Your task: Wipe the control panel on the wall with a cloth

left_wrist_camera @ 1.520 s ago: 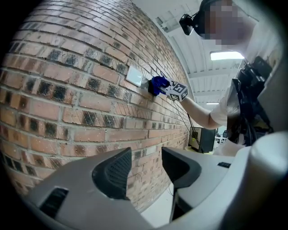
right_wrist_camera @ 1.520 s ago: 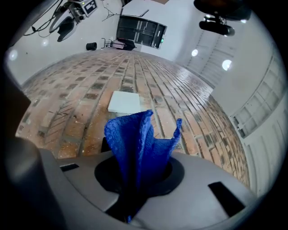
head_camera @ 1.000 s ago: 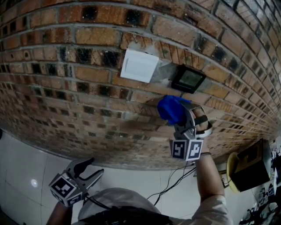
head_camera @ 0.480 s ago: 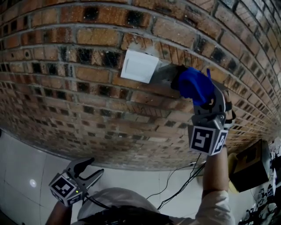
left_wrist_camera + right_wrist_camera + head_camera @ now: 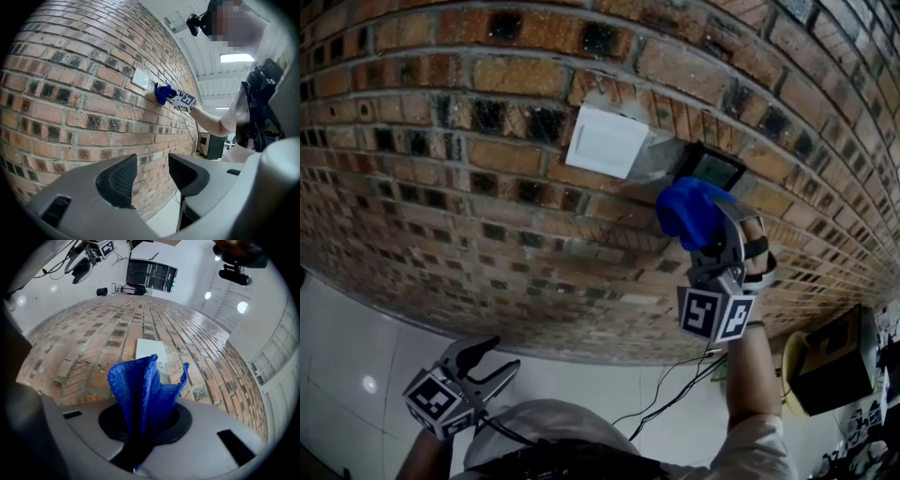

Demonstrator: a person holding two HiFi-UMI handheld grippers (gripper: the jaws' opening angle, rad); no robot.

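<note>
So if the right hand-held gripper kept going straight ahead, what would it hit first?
The blue cloth in the right hand-held gripper would likely press the brick wall first, about at the black control panel's lower corner, beside the white plate; depth is unclear.

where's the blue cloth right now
Head view, right of centre: the blue cloth is clamped in the right tool, just below the dark control panel and below-right of the white plate.

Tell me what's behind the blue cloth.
Behind the blue cloth are brick wall and the lower left corner of the dark control panel; the rest of the panel shows above it. The covered corner cannot be seen.
</note>
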